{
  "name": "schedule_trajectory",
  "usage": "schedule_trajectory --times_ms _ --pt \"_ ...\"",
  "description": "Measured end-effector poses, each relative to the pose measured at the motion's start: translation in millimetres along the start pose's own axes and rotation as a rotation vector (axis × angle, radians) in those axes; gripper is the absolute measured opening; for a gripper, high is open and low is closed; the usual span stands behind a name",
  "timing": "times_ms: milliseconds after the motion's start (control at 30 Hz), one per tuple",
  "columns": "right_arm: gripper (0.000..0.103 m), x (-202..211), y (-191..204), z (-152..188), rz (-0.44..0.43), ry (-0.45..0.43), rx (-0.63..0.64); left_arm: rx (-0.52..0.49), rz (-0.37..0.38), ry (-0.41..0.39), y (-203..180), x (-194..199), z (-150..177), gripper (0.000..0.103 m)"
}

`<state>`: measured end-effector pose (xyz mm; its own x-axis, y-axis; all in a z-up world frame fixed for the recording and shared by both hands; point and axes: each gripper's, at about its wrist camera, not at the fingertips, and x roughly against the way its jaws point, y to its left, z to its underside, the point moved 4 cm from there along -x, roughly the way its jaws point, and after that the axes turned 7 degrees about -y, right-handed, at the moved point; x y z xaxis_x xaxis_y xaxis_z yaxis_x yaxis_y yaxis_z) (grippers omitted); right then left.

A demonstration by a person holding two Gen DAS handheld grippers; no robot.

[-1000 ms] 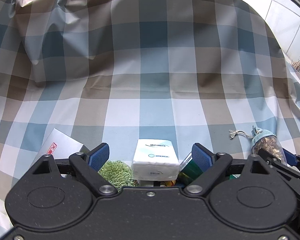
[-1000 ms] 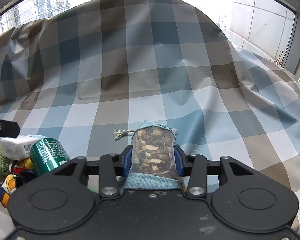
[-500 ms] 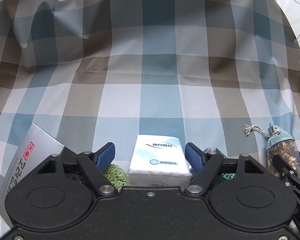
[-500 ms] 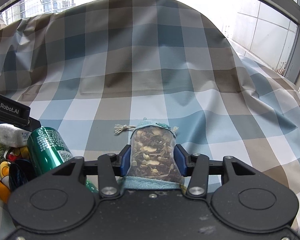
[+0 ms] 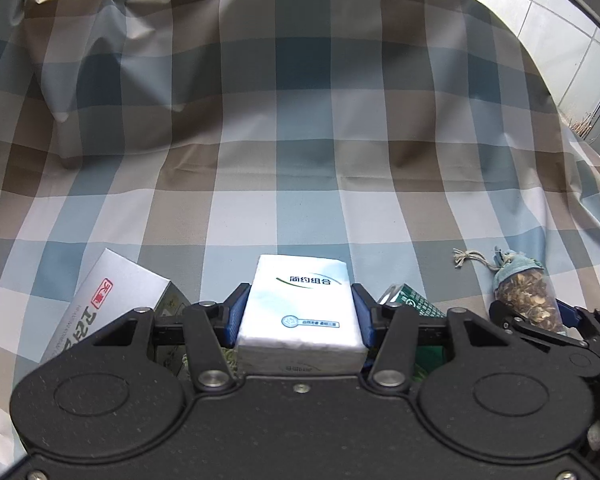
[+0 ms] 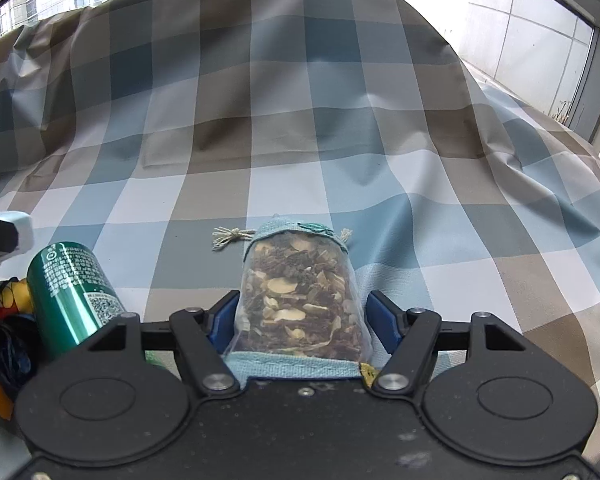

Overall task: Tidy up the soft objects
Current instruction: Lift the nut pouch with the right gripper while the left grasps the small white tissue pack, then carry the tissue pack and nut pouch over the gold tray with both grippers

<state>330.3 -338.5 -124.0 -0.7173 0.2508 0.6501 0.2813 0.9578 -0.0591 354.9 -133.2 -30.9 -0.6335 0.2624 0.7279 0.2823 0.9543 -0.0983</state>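
My left gripper [image 5: 300, 312] is shut on a white tissue pack [image 5: 300, 312] with blue print, its blue pads pressed on both sides. My right gripper [image 6: 302, 312] is shut on a clear sachet [image 6: 300, 296] of dried herbs with a blue cloth top and a string. The sachet [image 5: 526, 294] and the right gripper also show at the right edge of the left wrist view. A corner of the tissue pack [image 6: 20, 226] shows at the left edge of the right wrist view.
A checked cloth [image 5: 300, 160] covers the surface and rises at the back. A white box [image 5: 100, 308] with red print lies at left. A green can [image 6: 72, 292] lies between the grippers, beside a yellow, red and blue soft object [image 6: 0, 328].
My left gripper has shut on the tissue pack, which was between open jaws before. The right gripper still holds the sachet and has hardly moved.
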Motion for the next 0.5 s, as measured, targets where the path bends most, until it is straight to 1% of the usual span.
schedule_trajectory --times_ms 100,133,167,267,367,500 --pt "0.065 -6 -4 3 0.0 0.021 -0.025 -0.017 0.018 -0.04 1 28 7 0.051" --pt "0.06 -6 -3 3 0.007 0.018 -0.022 -0.023 0.022 -0.051 2 36 10 0.051" --pt "0.052 -5 -3 2 0.021 0.012 -0.009 -0.03 0.025 -0.064 3 46 14 0.051" --pt "0.047 0 -5 0 0.021 0.01 -0.007 -0.038 0.035 -0.097 7 72 26 0.051" --pt "0.044 12 -12 -8 0.008 0.002 -0.059 -0.039 0.04 -0.128 14 96 37 0.051" --pt "0.044 47 -13 -23 0.013 -0.058 -0.067 -0.035 0.039 -0.161 24 131 53 0.051"
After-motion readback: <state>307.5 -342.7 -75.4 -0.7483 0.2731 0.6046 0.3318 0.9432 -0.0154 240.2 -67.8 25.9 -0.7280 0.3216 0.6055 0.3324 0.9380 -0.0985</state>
